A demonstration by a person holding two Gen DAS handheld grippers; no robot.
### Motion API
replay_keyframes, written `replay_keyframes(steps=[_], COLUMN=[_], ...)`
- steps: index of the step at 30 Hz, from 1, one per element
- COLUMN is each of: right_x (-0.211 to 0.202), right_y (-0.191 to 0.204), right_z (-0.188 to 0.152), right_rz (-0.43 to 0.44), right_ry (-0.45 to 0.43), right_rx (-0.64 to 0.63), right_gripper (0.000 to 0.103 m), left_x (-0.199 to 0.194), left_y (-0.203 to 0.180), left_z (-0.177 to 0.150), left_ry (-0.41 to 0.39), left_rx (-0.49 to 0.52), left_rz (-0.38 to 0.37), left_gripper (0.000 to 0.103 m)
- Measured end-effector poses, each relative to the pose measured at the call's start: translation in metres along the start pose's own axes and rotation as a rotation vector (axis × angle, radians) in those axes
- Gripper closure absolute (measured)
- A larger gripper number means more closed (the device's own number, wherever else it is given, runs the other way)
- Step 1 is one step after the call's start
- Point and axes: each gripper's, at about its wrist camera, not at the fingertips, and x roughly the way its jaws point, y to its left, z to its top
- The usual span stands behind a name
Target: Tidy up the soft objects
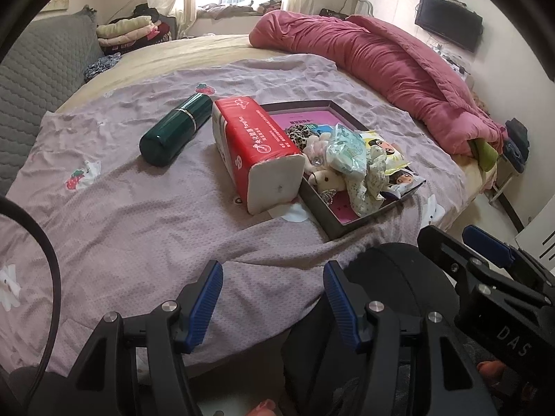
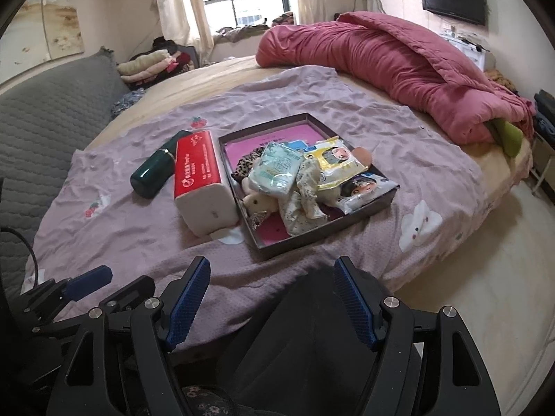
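I have both tools released and empty near the bed's near edge, and the red-and-white soft tissue pack [image 1: 255, 152] lies ahead beside the dark shallow box [image 2: 360, 208], long axis running away, nearer my left tool [image 1: 274, 303] than my right tool [image 2: 272, 300].

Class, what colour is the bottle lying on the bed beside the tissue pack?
Dark green, with a thin silver band; the bottle shows best in the left wrist view.

The tissue pack [image 2: 201, 176] hides most of the green bottle [image 2: 152, 173], and the box [image 2: 347, 223] pile buries the leopard cloth [image 2: 248, 164].
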Motion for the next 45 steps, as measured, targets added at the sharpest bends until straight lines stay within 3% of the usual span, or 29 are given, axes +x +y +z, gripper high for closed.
replay_keyframes(steps=[11,45], right_x=[0.0015,0.0039], right_y=[-0.0023,-0.0046], right_z=[-0.0007,-0.0040], right_rz=[-0.019,-0.011], right_ry=[0.024,0.037], right_rx=[0.006,0.023], right_gripper=[0.028,0.028], left_x=[-0.0032,-0.0087], left_y=[0.0099,0.0065], left_z=[0.0029,0.0035], left_ry=[0.001,0.006], left_rx=[-0.041,-0.021], left_rz=[0.008,0.031], left_gripper=[0.043,0.043])
